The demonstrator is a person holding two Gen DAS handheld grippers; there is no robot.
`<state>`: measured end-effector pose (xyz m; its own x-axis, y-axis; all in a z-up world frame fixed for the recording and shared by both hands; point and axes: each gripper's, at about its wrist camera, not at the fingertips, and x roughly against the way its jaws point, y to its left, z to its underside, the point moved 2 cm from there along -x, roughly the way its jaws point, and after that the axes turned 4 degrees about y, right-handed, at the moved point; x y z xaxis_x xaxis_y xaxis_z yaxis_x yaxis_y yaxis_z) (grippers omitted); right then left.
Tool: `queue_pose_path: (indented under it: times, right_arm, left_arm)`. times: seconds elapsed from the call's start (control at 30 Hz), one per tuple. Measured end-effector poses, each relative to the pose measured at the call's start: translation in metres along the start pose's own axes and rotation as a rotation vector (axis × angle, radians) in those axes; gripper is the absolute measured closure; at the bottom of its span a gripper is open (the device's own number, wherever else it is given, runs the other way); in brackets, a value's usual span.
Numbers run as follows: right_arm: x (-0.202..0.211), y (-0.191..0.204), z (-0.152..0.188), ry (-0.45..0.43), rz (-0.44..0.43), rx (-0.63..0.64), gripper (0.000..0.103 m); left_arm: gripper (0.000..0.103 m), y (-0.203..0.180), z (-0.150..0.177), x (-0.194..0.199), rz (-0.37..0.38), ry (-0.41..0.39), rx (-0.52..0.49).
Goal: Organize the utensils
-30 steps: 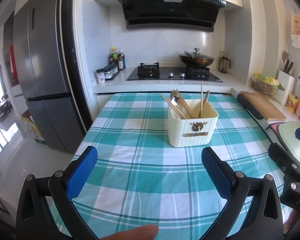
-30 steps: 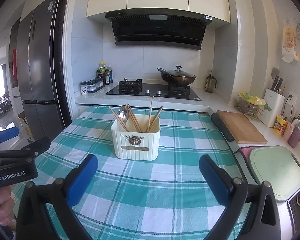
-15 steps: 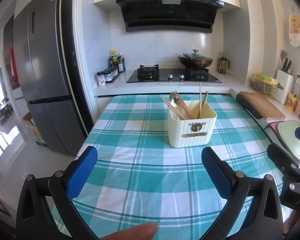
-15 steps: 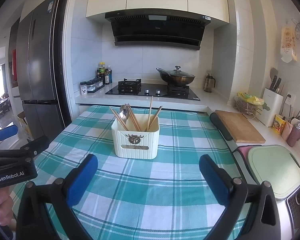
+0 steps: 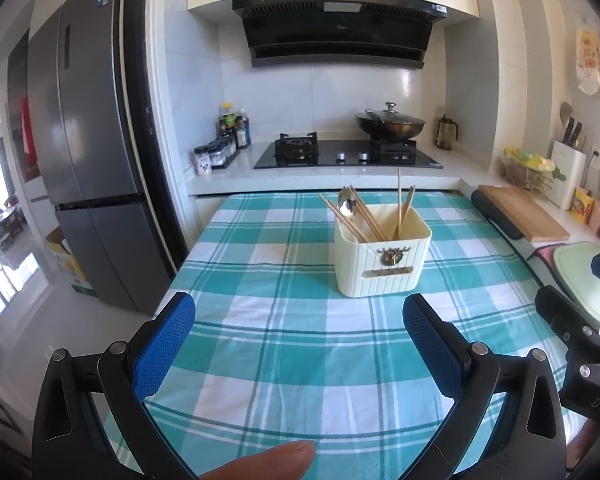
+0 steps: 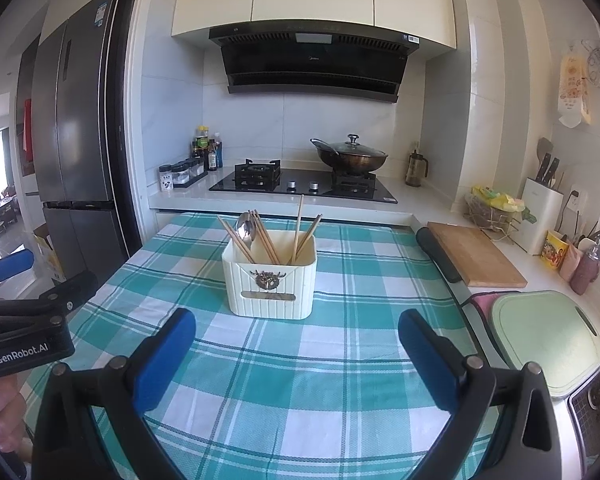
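A cream utensil holder (image 5: 382, 262) stands on the teal checked tablecloth (image 5: 284, 344). It holds several wooden chopsticks (image 5: 399, 204) and a metal spoon (image 5: 346, 206). It also shows in the right wrist view (image 6: 270, 286) with the chopsticks (image 6: 298, 226) and the spoon (image 6: 245, 229). My left gripper (image 5: 299, 334) is open and empty, short of the holder and to its left. My right gripper (image 6: 296, 346) is open and empty, short of the holder. Both sit above the cloth (image 6: 300, 400).
A wooden cutting board (image 6: 474, 252) and a green board (image 6: 548, 336) lie to the right. A stove (image 6: 300, 184) with a wok (image 6: 350, 156) is behind the table. A fridge (image 5: 88, 168) stands left. Jars and bottles (image 5: 224, 148) line the counter.
Both grippers have drawn back a little from the holder and tilted up; the holder sits lower in the views. Both stay open and empty.
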<state>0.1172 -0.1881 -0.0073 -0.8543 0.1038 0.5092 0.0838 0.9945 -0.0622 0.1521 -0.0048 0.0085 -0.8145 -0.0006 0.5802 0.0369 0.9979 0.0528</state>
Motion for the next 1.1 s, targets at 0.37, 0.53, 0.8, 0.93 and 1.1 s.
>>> queue_pose_path:
  times: [0.37,0.53,0.8,0.93,1.1]
  right_arm:
    - [0.0037,-0.0016,-0.0010,-0.004,-0.001,-0.005,0.000]
    - [0.0039,-0.0011,-0.0011,-0.002,-0.004,-0.003,0.000]
    - [0.0038,-0.0005,-0.0010,-0.003,-0.003,-0.003,0.000]
    - [0.0038,-0.0003,-0.0008,-0.002,-0.004,-0.001,0.000]
    - [0.0058,-0.0001,-0.0014,0.001,-0.009,0.001,0.000]
  left_arm:
    - [0.000,-0.0008,-0.0021,0.0020,0.001,0.002,0.001]
    - [0.000,-0.0013,-0.0037,0.0031,0.001,0.003,0.003]
    - [0.000,-0.0014,-0.0036,0.0025,0.003,0.006,0.003]
    - [0.000,-0.0014,-0.0036,0.0024,0.003,0.007,0.004]
    - [0.000,-0.0015,-0.0033,0.0010,0.001,0.008,0.004]
